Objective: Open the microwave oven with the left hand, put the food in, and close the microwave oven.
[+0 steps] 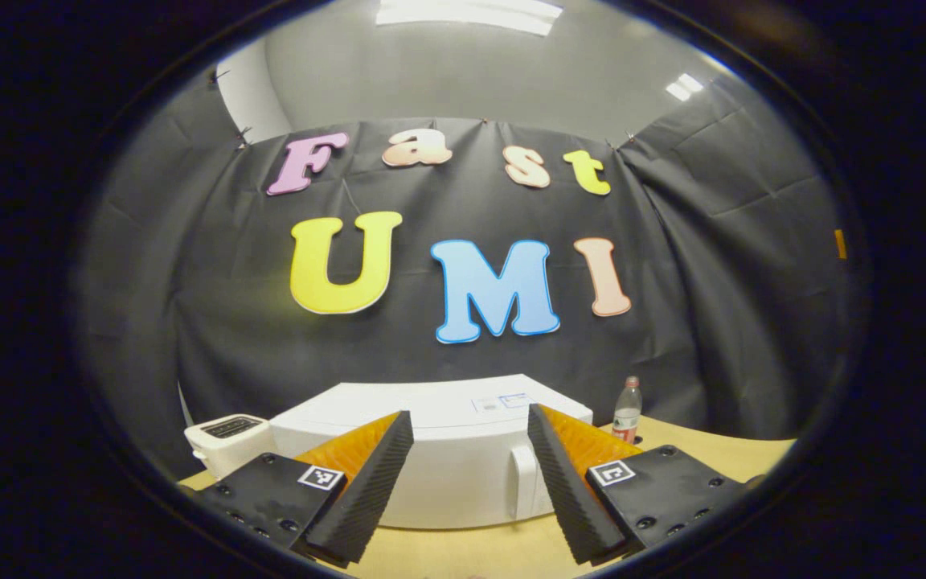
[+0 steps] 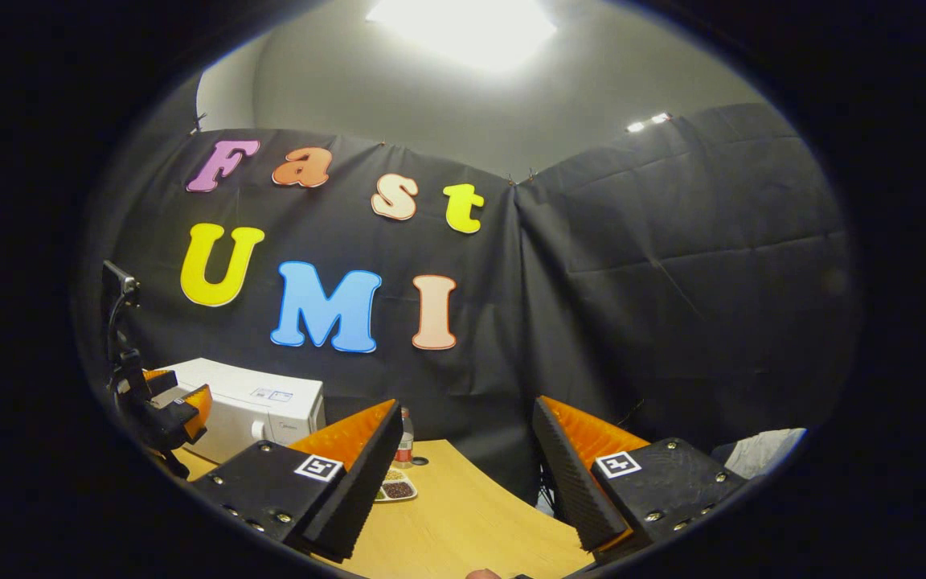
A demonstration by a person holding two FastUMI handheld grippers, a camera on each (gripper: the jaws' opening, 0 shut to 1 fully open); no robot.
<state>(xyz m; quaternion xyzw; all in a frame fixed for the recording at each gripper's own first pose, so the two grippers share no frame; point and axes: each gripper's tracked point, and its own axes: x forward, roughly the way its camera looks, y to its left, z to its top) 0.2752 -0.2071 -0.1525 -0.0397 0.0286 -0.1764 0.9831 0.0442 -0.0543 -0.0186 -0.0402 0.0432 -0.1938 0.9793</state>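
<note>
I hold my left gripper [image 1: 469, 426] level and raised, pointing straight ahead. Its two fingers [image 1: 366, 490] are spread wide apart, with nothing between them and nothing touching the pads. I hold my right gripper [image 2: 463, 422] likewise raised and level, its fingers [image 2: 350, 490] also spread wide, gripping nothing. In the right gripper view, my left gripper [image 2: 178, 402] shows farther off at the left edge, its fingers parted, held ahead of and to the left of my right one.
</note>
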